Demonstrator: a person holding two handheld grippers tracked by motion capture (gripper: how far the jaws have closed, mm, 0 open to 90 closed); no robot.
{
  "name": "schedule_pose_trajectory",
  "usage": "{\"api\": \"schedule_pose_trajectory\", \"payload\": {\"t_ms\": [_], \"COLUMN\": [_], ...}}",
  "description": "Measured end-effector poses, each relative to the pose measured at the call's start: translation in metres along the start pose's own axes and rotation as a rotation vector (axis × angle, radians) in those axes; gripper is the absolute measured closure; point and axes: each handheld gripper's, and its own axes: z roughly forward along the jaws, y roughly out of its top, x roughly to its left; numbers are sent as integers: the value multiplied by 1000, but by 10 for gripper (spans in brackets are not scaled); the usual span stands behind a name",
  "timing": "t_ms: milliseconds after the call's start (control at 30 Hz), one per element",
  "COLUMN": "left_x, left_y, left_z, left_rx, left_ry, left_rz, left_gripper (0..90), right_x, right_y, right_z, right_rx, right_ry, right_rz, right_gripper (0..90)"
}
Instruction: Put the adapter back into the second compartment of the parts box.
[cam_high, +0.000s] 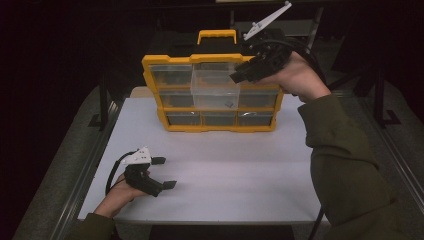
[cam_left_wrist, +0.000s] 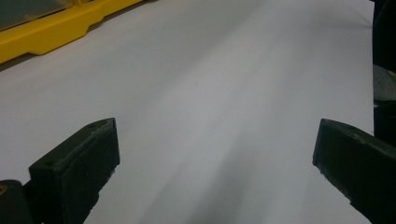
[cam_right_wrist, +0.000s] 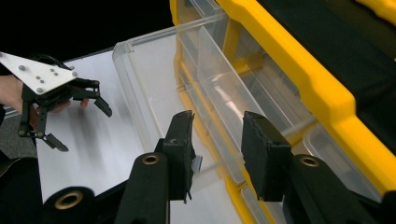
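With jaws spread, the right hand-held gripper (cam_right_wrist: 217, 154) hovers over the pulled-out clear drawer (cam_high: 215, 90); a careless knock could tip it from the yellow organizer (cam_high: 150, 62).

The room around is nearly black; light falls from above onto the white desk (cam_high: 225, 175), which glows evenly without harsh glare. Soft, faint shadows lie under the yellow organizer (cam_high: 212, 95). The high view is grainy and a little soft. In the left gripper view a broad dim shadow streaks the desk, and the near jaws blur.
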Motion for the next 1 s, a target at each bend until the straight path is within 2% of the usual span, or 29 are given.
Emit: {"api": "schedule_pose_trajectory", "payload": {"t_ms": [233, 400, 700, 900, 1000], "left_x": [0, 0, 0, 1, 1], "left_y": [0, 0, 0, 0, 0], "left_z": [1, 1, 2, 1, 1], "left_rx": [5, 5, 7, 4, 4], "left_ry": [1, -2, -7, -4, -4], "left_rz": [-2, -3, -2, -3, -3], "left_gripper": [0, 0, 0, 0, 0], "right_x": [2, 3, 6, 11, 13], "right_y": [-17, -28, -56, -80, -91], "right_z": [-14, -16, -9, 1, 6], "right_rx": [-6, -2, -3, 1, 5], "right_ry": [2, -9, -22, -35, -34], "right_rz": [26, 40, 63, 67, 85], "right_gripper": [594, 571, 450, 354, 324]}}
